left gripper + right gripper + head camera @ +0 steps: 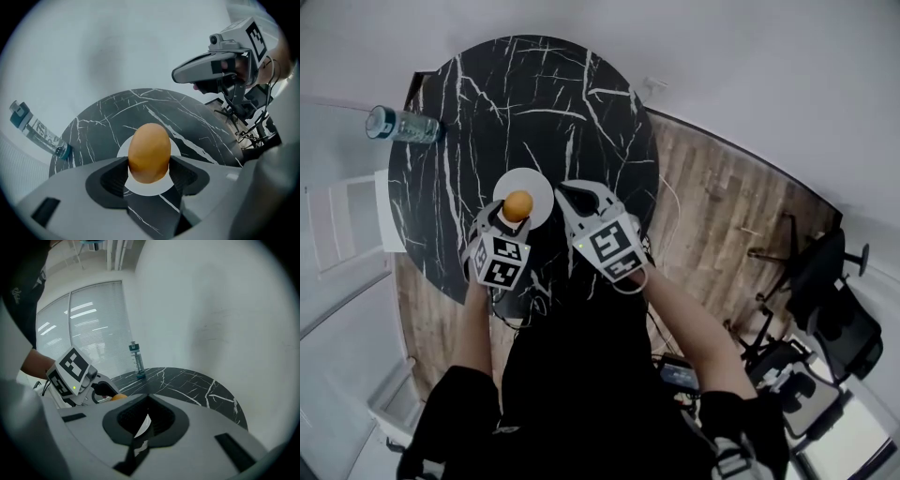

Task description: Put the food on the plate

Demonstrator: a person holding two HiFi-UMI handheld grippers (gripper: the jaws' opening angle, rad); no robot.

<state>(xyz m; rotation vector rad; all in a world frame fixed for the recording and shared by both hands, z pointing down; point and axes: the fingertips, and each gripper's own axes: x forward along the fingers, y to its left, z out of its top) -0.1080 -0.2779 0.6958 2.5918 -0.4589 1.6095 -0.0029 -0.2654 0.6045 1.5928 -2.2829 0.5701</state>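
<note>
An orange, egg-shaped food item (517,203) sits between the jaws of my left gripper (516,215), which is shut on it. It hovers over the near part of a small white plate (534,185) on the black marble table (487,112). In the left gripper view the food (149,152) stands upright in my left gripper (149,172), with the plate (123,151) showing behind and below it. Whether it touches the plate I cannot tell. My right gripper (578,195) hangs just right of the plate, shut on nothing; its jaws (147,416) leave only a thin slit.
A clear water bottle (401,125) lies at the table's far left edge, also seen as bottle (37,131) and bottle (137,361). Wooden floor (722,197) surrounds the round table. A black office chair (830,300) stands to the right.
</note>
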